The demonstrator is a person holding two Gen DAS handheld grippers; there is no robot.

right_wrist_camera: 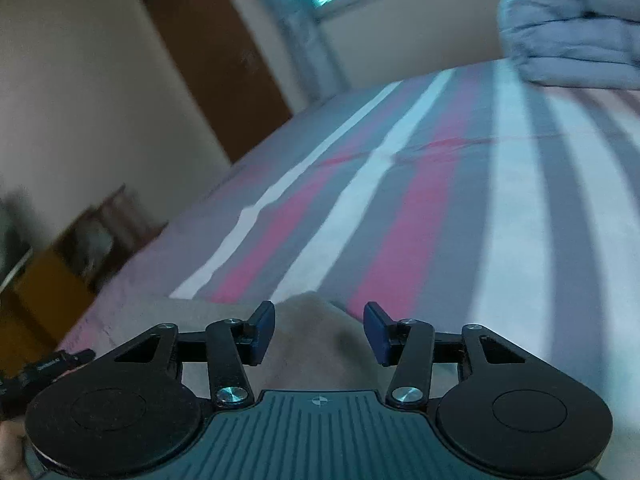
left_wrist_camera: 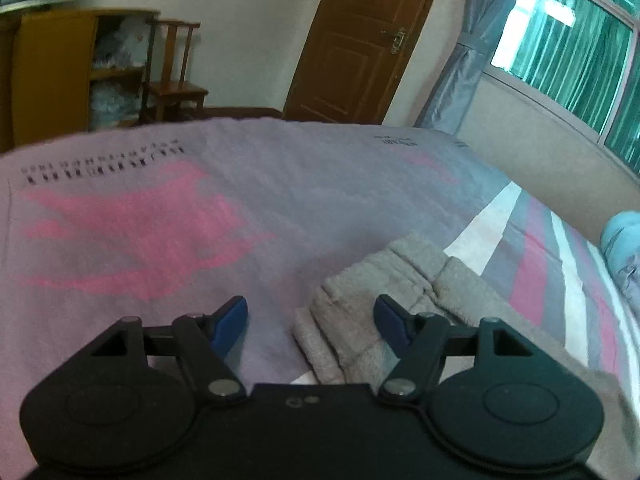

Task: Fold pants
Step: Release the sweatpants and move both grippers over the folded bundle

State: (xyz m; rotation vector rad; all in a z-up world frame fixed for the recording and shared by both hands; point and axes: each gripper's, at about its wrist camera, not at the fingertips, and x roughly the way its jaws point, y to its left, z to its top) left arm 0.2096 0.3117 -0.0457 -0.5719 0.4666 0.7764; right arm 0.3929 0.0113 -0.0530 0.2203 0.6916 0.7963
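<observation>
Lying on the bed (left_wrist_camera: 168,216), the grey pants (left_wrist_camera: 384,300) sit folded into a thick bundle on the purple-and-pink bedspread, next to where its pattern changes to white, grey and red stripes. The left gripper (left_wrist_camera: 310,324) hangs just above the bundle's near-left part with its jaws apart; its blue pads (left_wrist_camera: 230,324) press on nothing, and the cloth shows in the gap between them without being pinched. In the right wrist view, which is blurred, the right gripper (right_wrist_camera: 319,334) is likewise part-way open and empty, with a rounded grey hump of the pants (right_wrist_camera: 308,344) showing below and between its fingers and the striped bedspread stretching away beyond. A folded pale-blue quilt (right_wrist_camera: 576,28) rests at the far end of the bed. Beyond the bed stand a brown door (left_wrist_camera: 360,40), a wooden chair (left_wrist_camera: 176,72), a yellow-brown cabinet (left_wrist_camera: 52,76) and a window (left_wrist_camera: 572,48) with grey curtains.
</observation>
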